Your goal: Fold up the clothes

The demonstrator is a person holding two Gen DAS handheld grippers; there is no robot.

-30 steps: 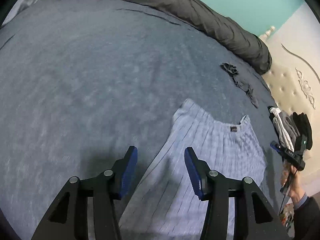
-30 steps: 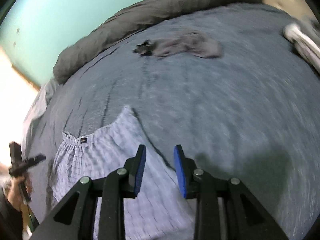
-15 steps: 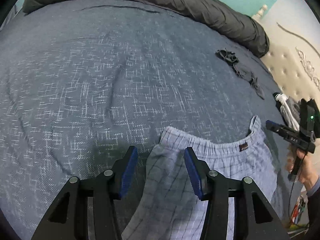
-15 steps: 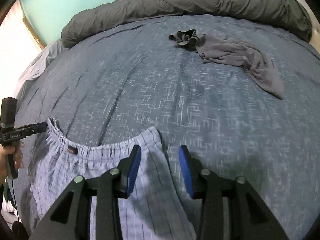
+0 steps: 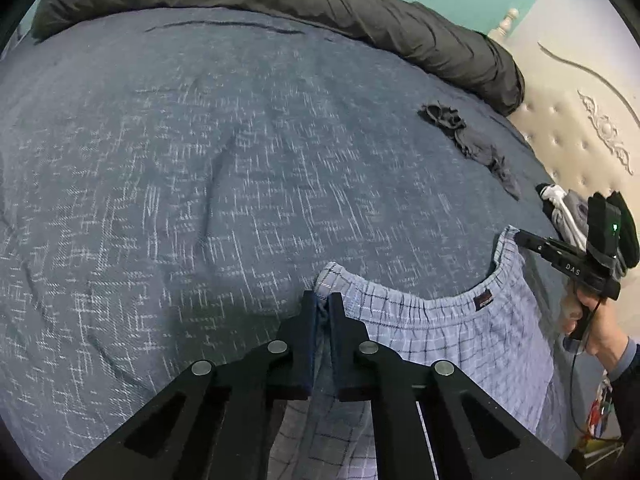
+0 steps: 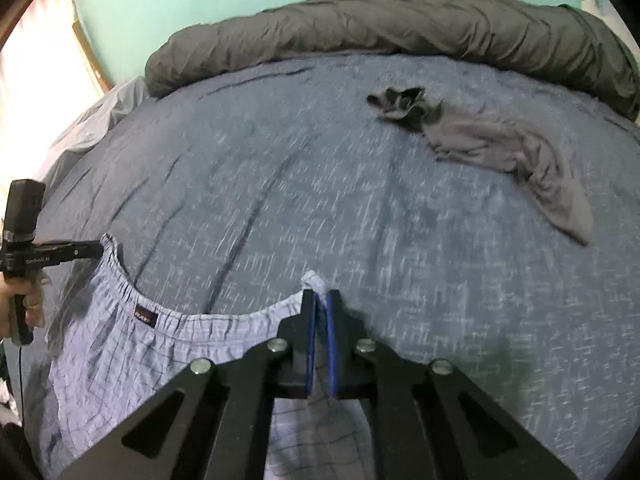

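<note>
- Fingers [image 5: 310, 320] of the left gripper [image 5: 323, 314] are pinched tight on one corner of the waistband of the checked shorts [image 5: 460, 344]. They have just been closing, and the cloth is squeezed between them.
- Fingers [image 6: 333, 320] of the right gripper [image 6: 320, 312] are pinched tight on the other corner of the same waistband. They too have just been closing on the cloth.
- So both ends of the top edge are held, and the band sags a little in the middle.
- The shorts lie on the blue bed [image 5: 200, 160], close to the person, with the legs trailing back under the grippers.
- A grey shirt [image 6: 500, 148] lies crumpled well apart, farther up the bed, near the rolled dark blanket [image 6: 400, 24].
- What could go wrong: only a small bit of cloth sits in each pinch. If the person lifts fast, a corner may slip out and the shorts will flop down crooked.
- If one hand pulls harder than the other, the fold may end up lopsided.
- If the shorts drag on the bed, they may bunch up.
</note>
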